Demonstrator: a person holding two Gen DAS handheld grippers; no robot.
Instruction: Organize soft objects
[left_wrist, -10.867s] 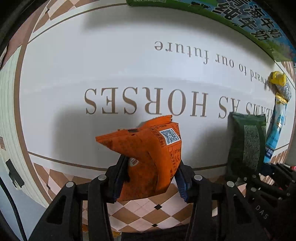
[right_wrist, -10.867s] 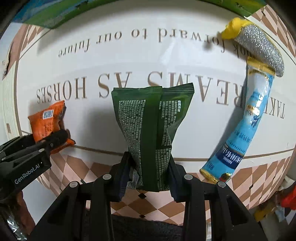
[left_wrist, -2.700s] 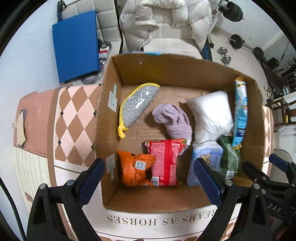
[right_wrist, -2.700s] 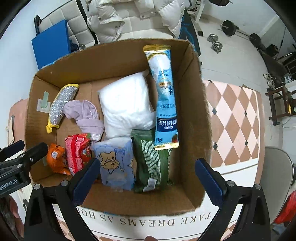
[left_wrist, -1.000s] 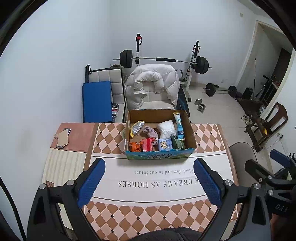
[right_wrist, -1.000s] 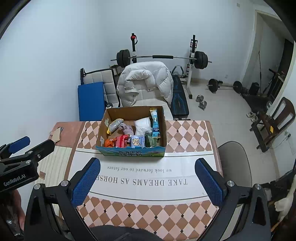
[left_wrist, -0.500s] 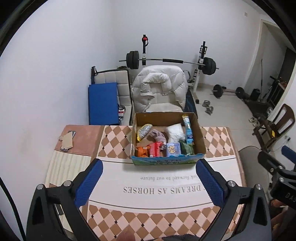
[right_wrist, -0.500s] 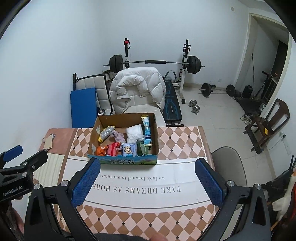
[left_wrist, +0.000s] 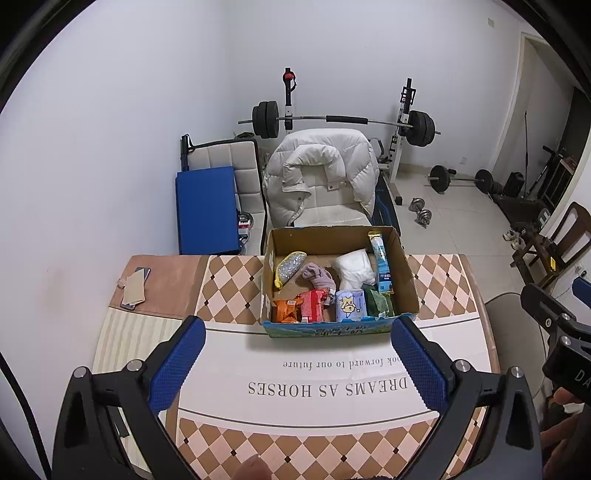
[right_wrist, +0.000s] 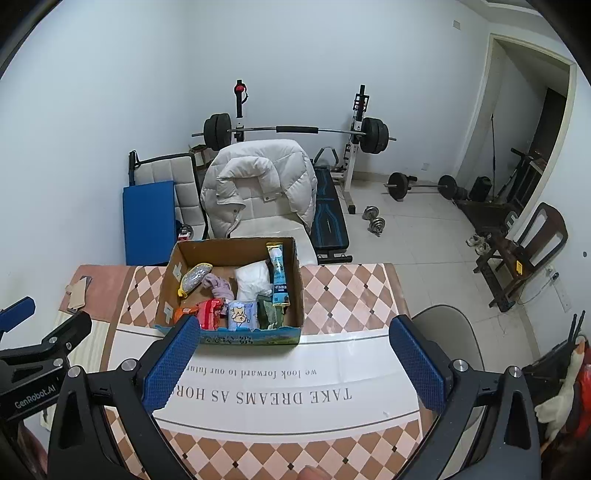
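A cardboard box (left_wrist: 406, 273) stands at the far side of the table; it also shows in the right wrist view (right_wrist: 297, 273). Inside lie an orange packet (left_wrist: 286, 310), a red packet (left_wrist: 314, 304), a light blue tissue pack (left_wrist: 349, 304), a green packet (left_wrist: 378, 304), a white pillow pack (left_wrist: 354, 266), a purple cloth (left_wrist: 317, 275), a silver scrubber (left_wrist: 290, 266) and a long blue tube pack (left_wrist: 380, 254). My left gripper (left_wrist: 295, 365) is open and empty, held high and back from the box. My right gripper (right_wrist: 291, 363) is open and empty too.
The table has a checkered cloth with a white printed banner (left_wrist: 325, 380). A phone and card (left_wrist: 135, 286) lie at its far left. A chair with a white jacket (left_wrist: 321, 177), a blue mat (left_wrist: 207, 206) and a barbell rack (left_wrist: 340, 120) stand behind. A grey chair (right_wrist: 447, 332) is at the right.
Both grippers let go of the orange and green packets into the box, then pulled up and back from it. In the last second they have shifted only slightly.
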